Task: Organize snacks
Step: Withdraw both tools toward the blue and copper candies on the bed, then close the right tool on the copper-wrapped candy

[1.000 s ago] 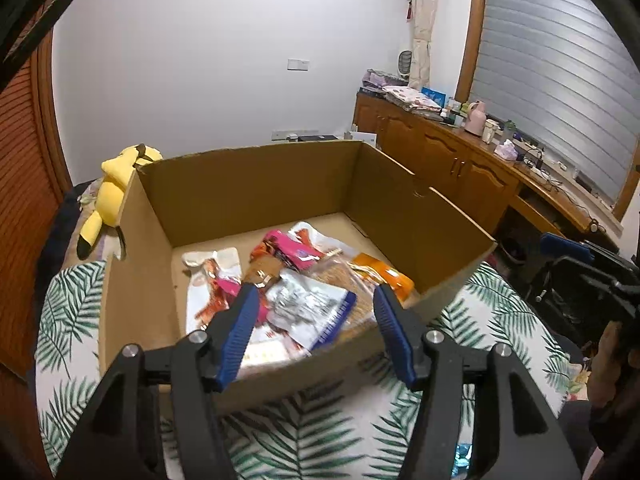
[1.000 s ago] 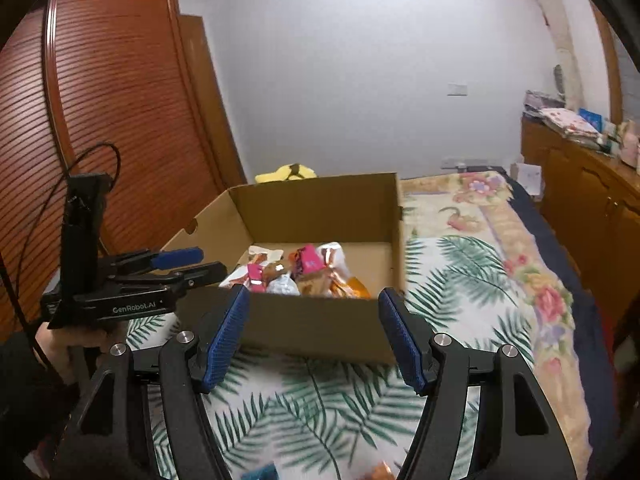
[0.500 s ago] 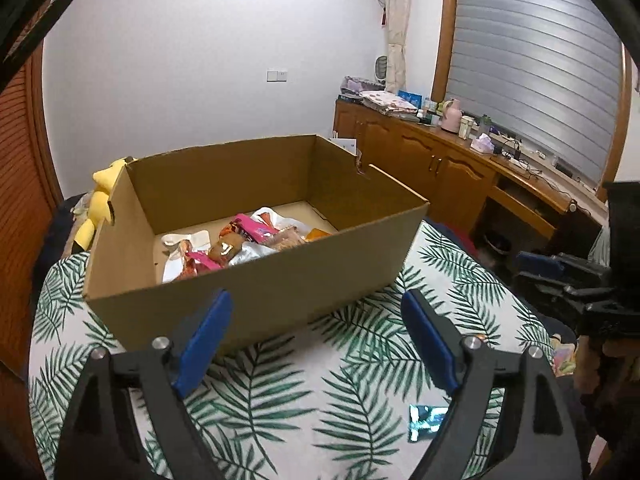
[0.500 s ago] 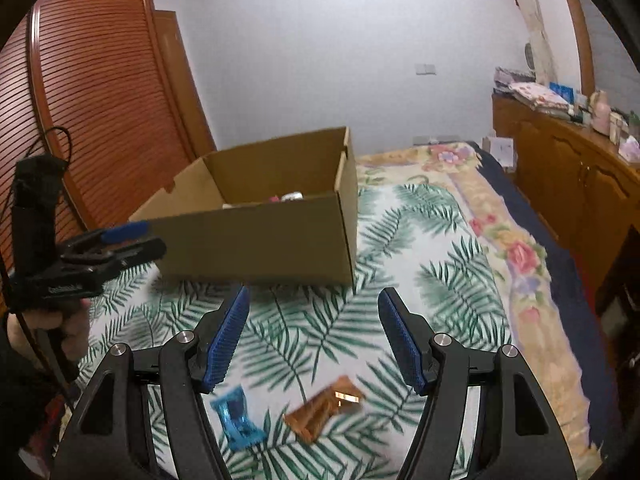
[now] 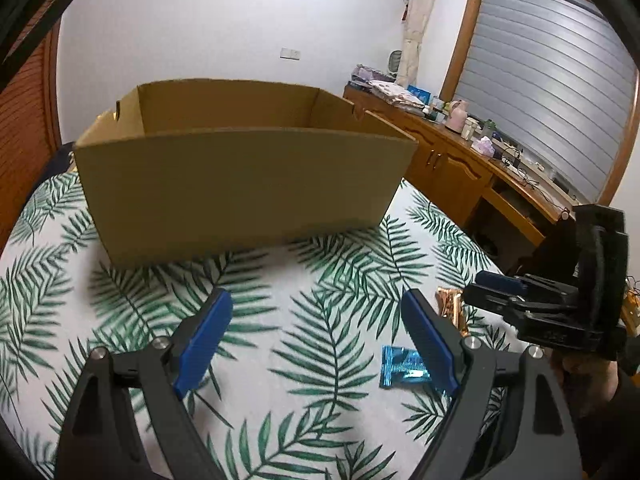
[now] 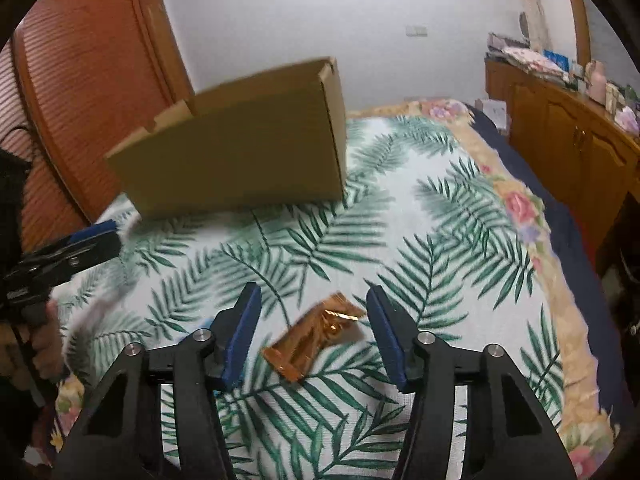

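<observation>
An open cardboard box (image 5: 240, 184) stands on the leaf-print bedspread (image 5: 280, 280); its contents are hidden from this low angle. It also shows in the right wrist view (image 6: 240, 152). My left gripper (image 5: 316, 336) is open and empty, low over the bedspread in front of the box. A blue snack packet (image 5: 402, 368) lies by its right finger. My right gripper (image 6: 312, 336) is open, just above an orange-gold snack packet (image 6: 316, 332) that lies between its fingers. That packet also shows in the left wrist view (image 5: 450, 308). The right gripper appears in the left wrist view (image 5: 496, 286).
A wooden cabinet run (image 5: 460, 160) with bottles and clutter stands along the right wall. A wooden wardrobe (image 6: 92, 80) stands behind the box on the left. The bed's floral border and edge (image 6: 532, 232) lie to the right.
Both grippers have pulled back from the box and dropped low over the bedspread. The box interior went out of sight. The right gripper now straddles the orange-gold packet.
</observation>
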